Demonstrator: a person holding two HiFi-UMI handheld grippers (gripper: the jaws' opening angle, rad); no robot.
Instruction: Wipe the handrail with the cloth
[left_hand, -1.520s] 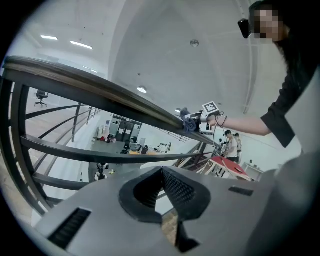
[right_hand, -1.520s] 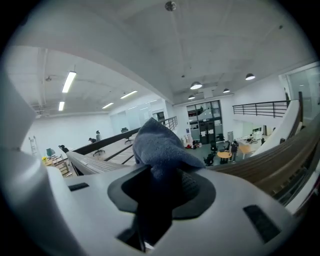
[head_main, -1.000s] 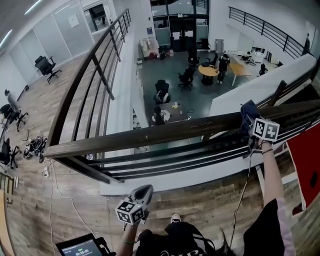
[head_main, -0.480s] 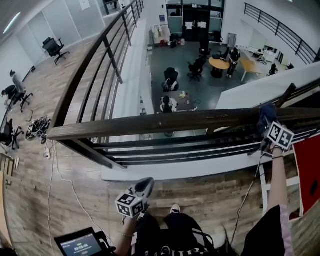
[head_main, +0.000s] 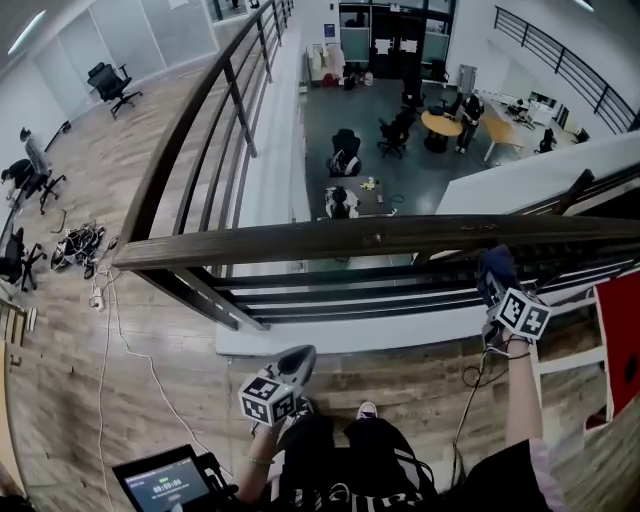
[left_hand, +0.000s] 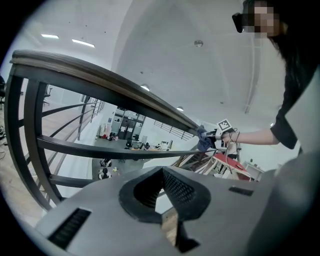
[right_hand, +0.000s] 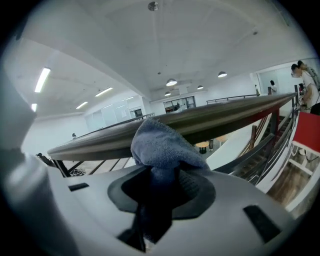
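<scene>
The right gripper (right_hand: 160, 197) has its jaws clamped on a bunched blue terry cloth (right_hand: 161, 146), whose free wad stands up out of the jaws. In the right gripper view the top of that wad meets the near lower edge of the long dark wooden handrail (right_hand: 227, 116). In the head view the cloth (head_main: 495, 266) sits just under the handrail's (head_main: 330, 240) near edge, towards its right end, with the right gripper (head_main: 500, 290) directly beneath it on an outstretched arm. Contact looks likely, though no view shows the touching surfaces plainly.

The left gripper (left_hand: 167, 200) has its jaws drawn together with nothing between them. It hangs well below the handrail (left_hand: 110, 82) and on the person's side of it, and in the head view the left gripper (head_main: 296, 360) is well apart from the rail and plays no part in the wiping.

Seen from the left gripper view, the cloth (left_hand: 202, 141) is far along the handrail, at its distant right portion.

As a judgement, the wiping is under way but its progress cannot be measured: the wood shows no streak or change of sheen to mark a cleaned part. The long stretch of handrail left of the cloth, up to the corner where it turns away, and its top face probably still need passes.
</scene>
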